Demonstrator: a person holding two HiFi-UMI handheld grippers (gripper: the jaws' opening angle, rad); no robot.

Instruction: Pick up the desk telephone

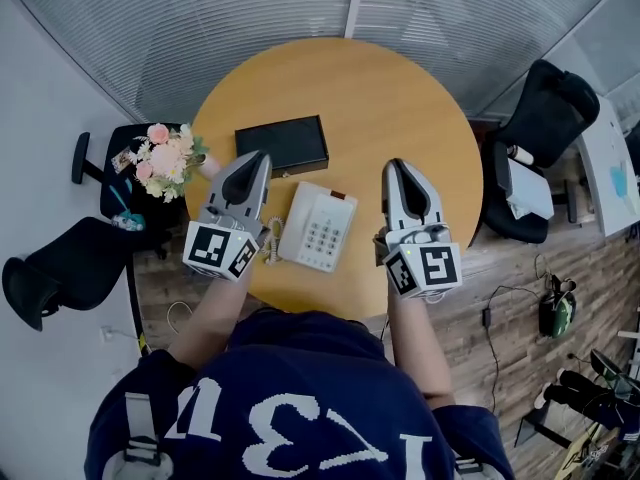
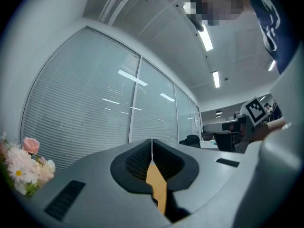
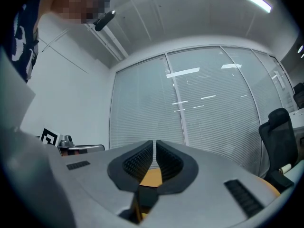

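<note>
We see a round honey-yellow wooden table [image 1: 400, 98]. Towards its six o'clock lies a white push-button desk telephone [image 1: 318, 226] with pale grey keys. At the phone's eleven o'clock sits a flat black rectangular box [image 1: 282, 143]. A pink, white and green flower bouquet [image 1: 165, 158] marks the table's nine o'clock. Our grey plastic left gripper [image 1: 262, 155] and grey plastic right gripper [image 1: 397, 164] have ribbed black rubber inside their jaws and carry cubes patterned in black-and-white squares. At three o'clock stands a black office chair [image 1: 545, 118] on a grey-brown plank floor [image 1: 500, 268]. Our navy cloth shirt [image 1: 290, 418] bears white print.
</note>
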